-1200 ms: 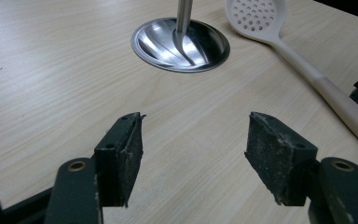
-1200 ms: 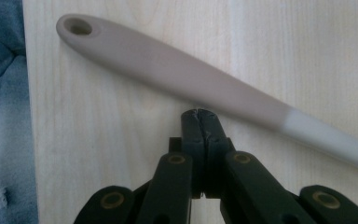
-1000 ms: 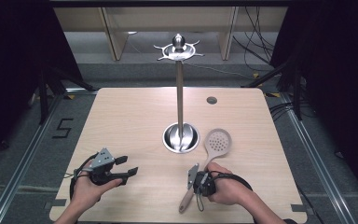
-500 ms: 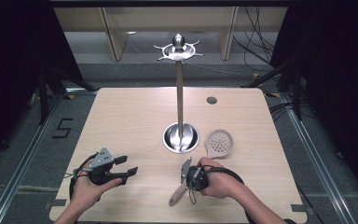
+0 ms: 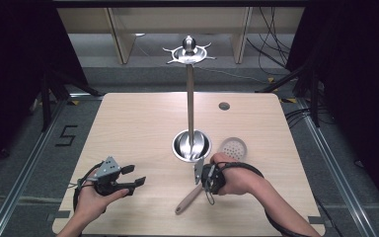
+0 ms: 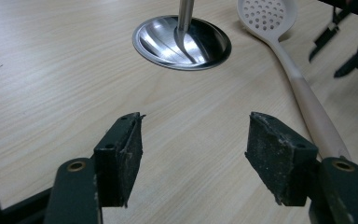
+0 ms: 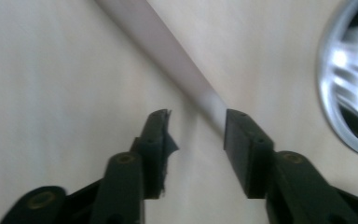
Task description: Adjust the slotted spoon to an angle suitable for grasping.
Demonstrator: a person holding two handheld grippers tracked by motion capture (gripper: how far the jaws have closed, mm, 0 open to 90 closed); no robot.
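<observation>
Slotted spoon [image 5: 212, 173] lies flat on the wooden table [image 5: 128, 128], perforated round head [image 5: 234, 147] far end, just right of the stand's steel base dish [image 5: 191, 145]; the handle runs back toward the person's side and ends in a tan grip [image 5: 186, 201] near the front edge. Left gripper view shows it whole: pale cream head [image 6: 266, 14], neck thickening into the tan handle [image 6: 314, 116].

Judgement on handling: looks like moulded plastic or nylon, so light and stiff, not fragile; handle smooth and rounded, could slip or roll between flat pads. Head is wide and shallow, a poor place to pinch. Best hold is across the mid-handle, pads square to its axis; gripping near the tan end would leave the head as a long lever that may droop.

Right gripper [image 5: 201, 174] sits over the handle's middle. Its jaws have just been opening; right gripper view shows them apart with the pale handle [image 7: 168, 56] passing behind the right pad [image 7: 237, 135], nothing pinched.

Left gripper [image 5: 131, 177] rests low at the table's near left, well apart from the spoon, jaws spread wide and empty [image 6: 193, 158].

Stand: tall steel pole [image 5: 190, 108] rising from the dish to a hooked crown [image 5: 189, 52]
</observation>
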